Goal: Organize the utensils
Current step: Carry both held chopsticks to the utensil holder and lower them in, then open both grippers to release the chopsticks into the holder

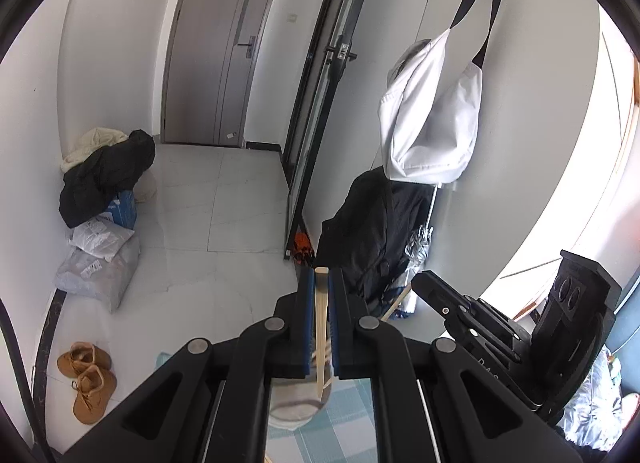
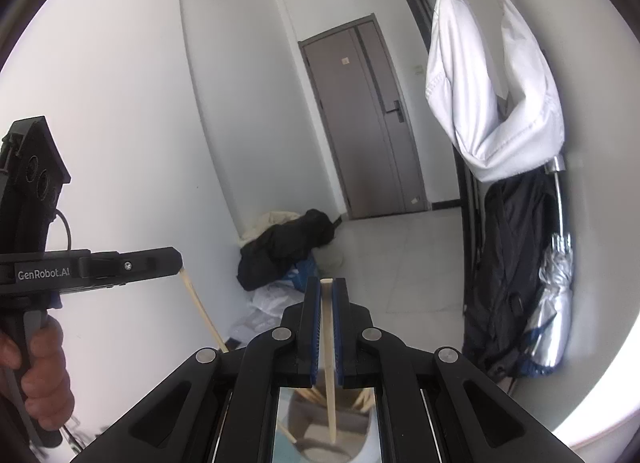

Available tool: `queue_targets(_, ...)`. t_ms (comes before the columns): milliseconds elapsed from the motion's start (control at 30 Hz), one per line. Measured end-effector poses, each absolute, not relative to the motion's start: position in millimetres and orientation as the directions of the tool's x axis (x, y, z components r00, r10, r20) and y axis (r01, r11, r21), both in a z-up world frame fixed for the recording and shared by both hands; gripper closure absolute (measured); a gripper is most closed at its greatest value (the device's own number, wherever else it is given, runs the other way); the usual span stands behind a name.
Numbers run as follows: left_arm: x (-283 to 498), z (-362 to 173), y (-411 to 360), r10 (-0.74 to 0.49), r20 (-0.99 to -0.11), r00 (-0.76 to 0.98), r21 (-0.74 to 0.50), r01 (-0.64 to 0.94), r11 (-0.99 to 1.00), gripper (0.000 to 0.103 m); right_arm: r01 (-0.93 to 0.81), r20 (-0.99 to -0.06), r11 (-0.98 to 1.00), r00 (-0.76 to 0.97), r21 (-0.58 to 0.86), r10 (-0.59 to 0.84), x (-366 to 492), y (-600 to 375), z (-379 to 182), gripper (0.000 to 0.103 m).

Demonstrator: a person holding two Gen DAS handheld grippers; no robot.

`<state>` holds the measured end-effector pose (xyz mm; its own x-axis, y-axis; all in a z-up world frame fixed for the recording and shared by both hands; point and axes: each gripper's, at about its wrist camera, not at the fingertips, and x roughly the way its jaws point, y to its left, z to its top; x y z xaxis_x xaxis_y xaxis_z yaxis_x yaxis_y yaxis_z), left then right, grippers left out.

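Note:
My left gripper (image 1: 321, 275) is shut on a pale wooden chopstick (image 1: 320, 327), which hangs down between the blue pads toward a grey holder cup (image 1: 298, 403) on a blue checked cloth (image 1: 344, 423). My right gripper (image 2: 327, 285) is likewise shut on a second wooden chopstick (image 2: 329, 363), its lower end above a holder cup (image 2: 344, 427) that has several more chopsticks in it. In the right wrist view the left gripper (image 2: 176, 263) shows at the left, held by a hand (image 2: 44, 367), with its chopstick (image 2: 204, 311) slanting down. The right gripper (image 1: 420, 283) appears at the right of the left wrist view.
A grey door (image 1: 224, 47) stands at the far wall. Dark clothes and bags (image 1: 104, 183) lie heaped on the tiled floor by the left wall, with brown shoes (image 1: 86, 379) nearer. A white bag (image 1: 432, 111), a dark jacket (image 1: 372, 231) and a silver umbrella (image 2: 556, 303) hang at the right.

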<state>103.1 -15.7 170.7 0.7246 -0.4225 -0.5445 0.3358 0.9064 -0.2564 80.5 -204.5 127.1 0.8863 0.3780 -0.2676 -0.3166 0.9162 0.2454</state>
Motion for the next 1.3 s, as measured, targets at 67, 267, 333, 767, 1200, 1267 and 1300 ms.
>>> queue_targets(67,111.1,170.0,-18.5,-0.405,-0.546,0.734,-0.233,0.331,0.914,0.100,-0.315,-0.259,0.916,0.889,0.250,0.377,91.4,-204.1,130.1,0.098)
queue_targets(267,137.5,156.0,-21.0,-0.356,-0.570,0.741,-0.168,0.318,0.933,0.100,-0.309,-0.249,0.913,0.893,0.265,0.374,122.8,-203.5,124.3,0.098)
queue_targets(333,145.1,146.4,-19.6,-0.369,-0.581,0.725,-0.180,0.327,0.928,0.100,-0.301,-0.254,0.918,0.896,0.260,0.365,132.8,-202.6,119.5,0.098)
queue_targets(767,170.4,94.9,-20.5,-0.355,-0.621,0.699,-0.153,0.336,0.929,0.100,-0.327,-0.301,0.907,0.866,0.264,0.400,147.2,-193.3,68.3,0.098)
queue_targets(1200,168.7,58.9,-20.9,-0.346,-0.750,0.564,-0.169,0.342,0.924,0.080,-0.324,-0.414,0.905,0.810,0.274,0.416,138.4,-185.0,26.9,0.095)
queue_targets(1267,163.5,59.4,-15.7,-0.340,-0.746,0.572,-0.174,0.326,0.929,0.063,-0.328,-0.432,0.904,0.798,0.273,0.420,133.2,-185.5,21.7,0.093)
queue_targets(1300,159.8,60.8,-11.7,-0.330,-0.745,0.580,-0.174,0.308,0.935,0.058,-0.323,-0.433,0.907,0.801,0.269,0.413,128.4,-186.5,20.8,0.090)
